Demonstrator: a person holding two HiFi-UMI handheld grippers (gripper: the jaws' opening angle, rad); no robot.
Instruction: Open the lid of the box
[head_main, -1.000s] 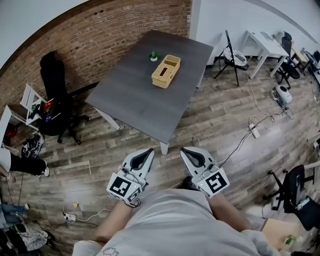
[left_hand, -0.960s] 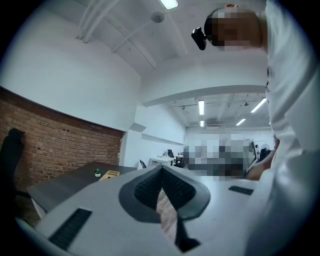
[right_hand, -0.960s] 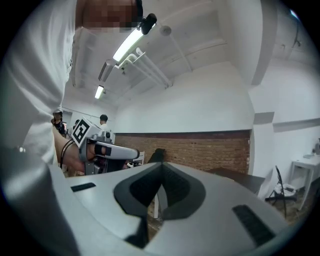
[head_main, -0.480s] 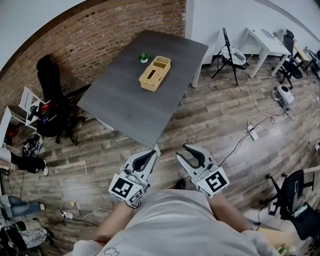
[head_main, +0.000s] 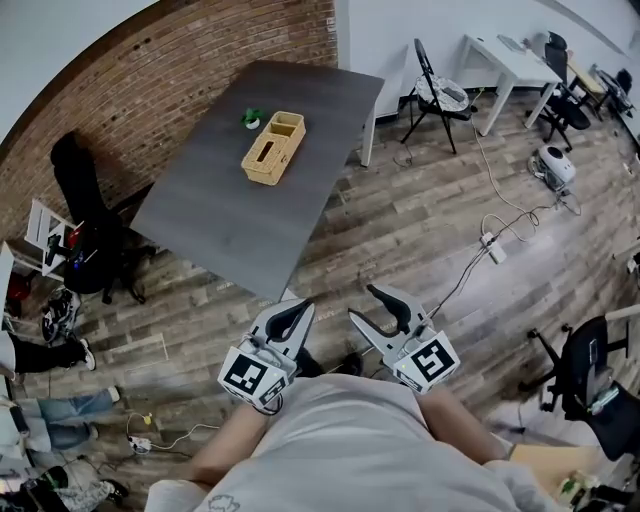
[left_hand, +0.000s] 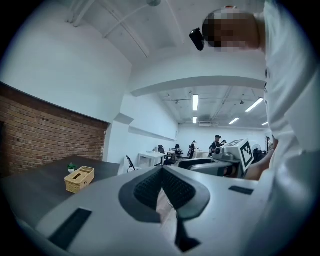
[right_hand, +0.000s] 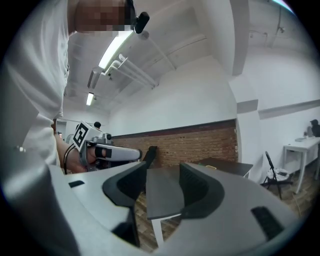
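Box (head_main: 273, 148) sits on the bench (head_main: 215, 215), far off at eleven o'clock. Jaws of the left gripper (head_main: 303, 306) are pressed together. Jaws of the right gripper (head_main: 366, 303) have just been opening and stand spread, holding nothing.

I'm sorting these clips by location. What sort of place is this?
Most likely an open-plan office or lab workspace: a large grey table stands by a brick wall, a white desk with office chairs sits further back, and a power strip lies on the wood floor.
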